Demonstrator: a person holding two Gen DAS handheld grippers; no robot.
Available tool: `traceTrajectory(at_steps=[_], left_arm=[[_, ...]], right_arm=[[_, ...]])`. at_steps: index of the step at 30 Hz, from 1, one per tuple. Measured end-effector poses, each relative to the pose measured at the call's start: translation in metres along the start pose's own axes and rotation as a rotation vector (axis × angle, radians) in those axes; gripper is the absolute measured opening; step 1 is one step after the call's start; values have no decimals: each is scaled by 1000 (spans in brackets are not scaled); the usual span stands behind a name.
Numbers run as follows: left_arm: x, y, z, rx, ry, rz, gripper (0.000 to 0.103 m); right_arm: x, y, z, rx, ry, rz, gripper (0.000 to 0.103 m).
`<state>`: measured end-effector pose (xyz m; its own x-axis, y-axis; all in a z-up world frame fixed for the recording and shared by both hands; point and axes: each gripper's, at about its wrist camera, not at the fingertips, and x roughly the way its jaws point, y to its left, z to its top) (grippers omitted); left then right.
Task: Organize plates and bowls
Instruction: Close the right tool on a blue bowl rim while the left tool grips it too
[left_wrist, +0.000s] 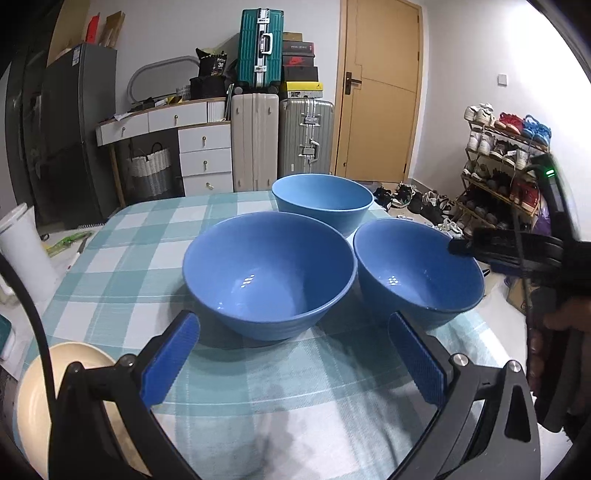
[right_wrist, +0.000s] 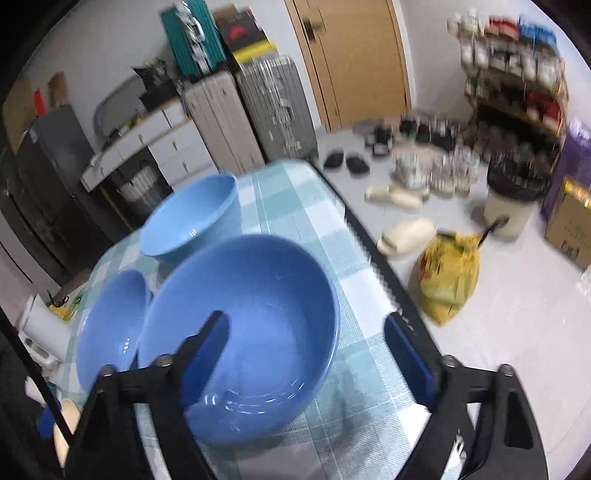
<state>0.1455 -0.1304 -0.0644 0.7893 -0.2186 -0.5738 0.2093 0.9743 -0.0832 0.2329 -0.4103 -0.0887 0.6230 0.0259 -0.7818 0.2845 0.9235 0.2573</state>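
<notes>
Bowls (left_wrist: 269, 280) upright, mouths up | left tongs (left_wrist: 295, 362) wide, empty | right tongs (right_wrist: 306, 358) wide astride bowl rim (right_wrist: 328, 295)

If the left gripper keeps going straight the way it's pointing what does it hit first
Most likely the big blue bowl straight ahead of the open left gripper, probably at its near wall; depth is hard to judge.

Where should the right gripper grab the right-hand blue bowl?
Pinch the near right rim of the right-hand blue bowl, coming down from above: one finger inside, one outside. It stands upright and open, too wide to span, and its left side sits close to the middle bowl. The right gripper is open, its left finger already over the bowl's inside.
</notes>
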Motion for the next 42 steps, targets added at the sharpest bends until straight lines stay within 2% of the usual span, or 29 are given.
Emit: traceTrajectory(at_steps=[4, 6, 8, 12, 15, 19, 22, 26, 33, 37, 38, 39, 40, 42], left_arm=[[14, -7, 4, -80, 30, -15, 103], [22, -11, 5, -119, 54, -21, 103], [30, -16, 3, -145, 77, -28, 103], [42, -27, -1, -133, 99, -6, 103], [46, -29, -3, -147, 116, -5, 103], [48, -30, -5, -135, 115, 57, 103], [46, -29, -6, -142, 104, 48, 103], [44, -31, -5, -113, 94, 73, 103], [46, -29, -9, -125, 162, 35, 103], [45, -33, -19, -122, 237, -3, 100], [43, -34, -21, -115, 236, -6, 97], [41, -35, -23, -109, 236, -12, 84], [39, -37, -25, -103, 244, -27, 63], [40, -37, -30, -91, 290, -31, 44]], right_arm=[[26, -8, 8, 40, 73, 4, 61], [32, -7, 7, 37, 94, -4, 46], [38, -9, 6, 45, 116, -1, 39], [45, -12, 1, 48, 155, 22, 12], [44, -11, -1, 21, 170, 31, 9], [42, -13, -3, 2, 191, 42, 9], [37, -14, -7, -24, 208, 51, 7], [29, -15, -18, -72, 237, 64, 5], [6, -17, -49, -116, 282, 93, 5], [-6, -15, -71, -135, 312, 122, 5], [-9, -14, -75, -140, 316, 128, 5], [-11, -13, -80, -142, 321, 136, 5], [-15, -12, -87, -145, 327, 144, 5], [-20, -10, -95, -154, 335, 146, 5]])
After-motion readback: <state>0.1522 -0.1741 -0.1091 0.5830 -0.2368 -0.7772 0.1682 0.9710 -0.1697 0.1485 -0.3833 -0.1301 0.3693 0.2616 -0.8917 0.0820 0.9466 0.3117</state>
